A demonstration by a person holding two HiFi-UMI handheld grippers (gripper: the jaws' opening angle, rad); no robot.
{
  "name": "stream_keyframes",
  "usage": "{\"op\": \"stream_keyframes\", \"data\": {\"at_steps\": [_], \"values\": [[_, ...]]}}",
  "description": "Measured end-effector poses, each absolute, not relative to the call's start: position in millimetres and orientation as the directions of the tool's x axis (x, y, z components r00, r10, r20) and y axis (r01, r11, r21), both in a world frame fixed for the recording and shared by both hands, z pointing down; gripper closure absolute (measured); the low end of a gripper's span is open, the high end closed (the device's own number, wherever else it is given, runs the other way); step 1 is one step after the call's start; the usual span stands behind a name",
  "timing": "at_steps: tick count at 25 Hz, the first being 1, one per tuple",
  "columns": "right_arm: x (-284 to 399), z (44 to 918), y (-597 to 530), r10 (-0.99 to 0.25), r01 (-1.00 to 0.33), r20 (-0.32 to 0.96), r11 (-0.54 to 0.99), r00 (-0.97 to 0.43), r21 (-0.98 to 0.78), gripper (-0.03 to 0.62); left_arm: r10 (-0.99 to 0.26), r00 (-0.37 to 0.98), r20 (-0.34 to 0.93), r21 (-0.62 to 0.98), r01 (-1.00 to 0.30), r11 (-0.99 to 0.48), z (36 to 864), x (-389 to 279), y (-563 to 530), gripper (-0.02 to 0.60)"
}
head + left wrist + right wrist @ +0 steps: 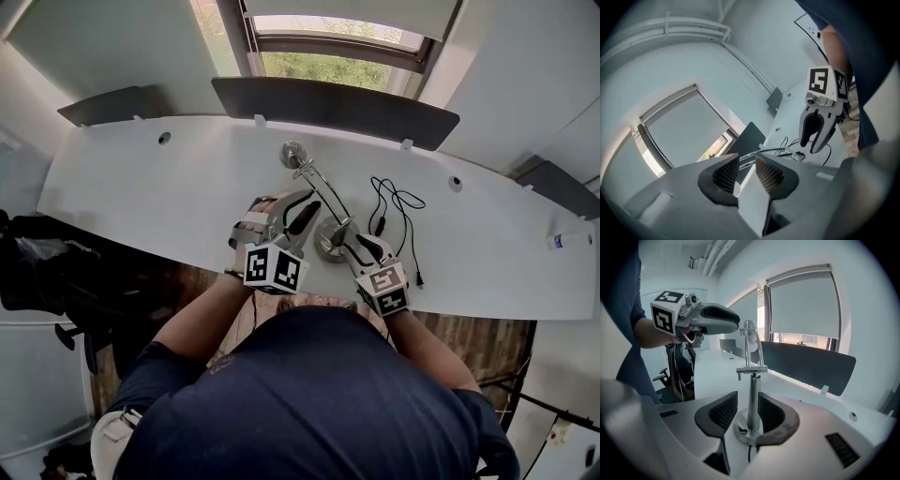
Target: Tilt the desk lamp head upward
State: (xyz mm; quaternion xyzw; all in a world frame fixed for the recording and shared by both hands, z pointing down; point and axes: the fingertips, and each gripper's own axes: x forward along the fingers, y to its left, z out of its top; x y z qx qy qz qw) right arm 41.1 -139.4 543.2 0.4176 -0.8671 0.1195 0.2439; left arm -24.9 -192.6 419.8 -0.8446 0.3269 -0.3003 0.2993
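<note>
1. The right gripper's (748,402) jaws stand apart on either side of the desk lamp's (320,192) upright post (752,390), low over its round chrome base (740,431). A gap shows beside the left pad, so they are released, not clamped.
2. The left gripper's (744,165) jaws are also released and spread wide, with nothing between them. The lamp's thin arm rods (761,151) show beyond the gap.
3. The lamp stands near the front edge of the white counter (159,187). Its arm slants from the post toward the window (319,64) and ends in a small round chrome lamp head (293,153).
4. The left gripper is held in the air just left of the arm.
5. A black cable (397,208) lies loose on the counter right of the base. A dark panel (337,105) runs along the far edge.
</note>
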Motion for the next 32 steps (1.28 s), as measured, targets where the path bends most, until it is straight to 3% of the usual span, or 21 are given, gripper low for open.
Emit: {"op": "stream_keyframes", "data": {"at_steps": [5,12,16,23,32], "values": [[28,504,-127,-0.671,-0.756,0.428,0.653,-0.605,-0.046,0.482,-0.680,0.664,0.309,-0.505,-0.492,-0.710,422,-20,-175,0.469],[16,466,-119,-0.663,-0.721,0.340,0.690,-0.667,-0.066,0.524,-0.638,0.712,0.293,-0.367,-0.532,-0.763,423,-16,-155,0.522],[11,451,-119,-0.671,-0.714,0.286,0.696,-0.684,-0.074,0.554,-0.597,0.752,0.281,-0.203,-0.561,-0.803,426,-13,-144,0.552],[5,440,-114,-0.680,-0.708,0.223,0.703,-0.698,-0.074,0.578,-0.554,0.805,0.213,-0.086,-0.550,-0.831,431,-11,-126,0.574],[6,445,-108,-0.679,-0.706,0.216,0.703,-0.701,-0.080,0.583,-0.491,0.861,0.134,0.175,-0.509,-0.843,439,-10,-114,0.574]]}}
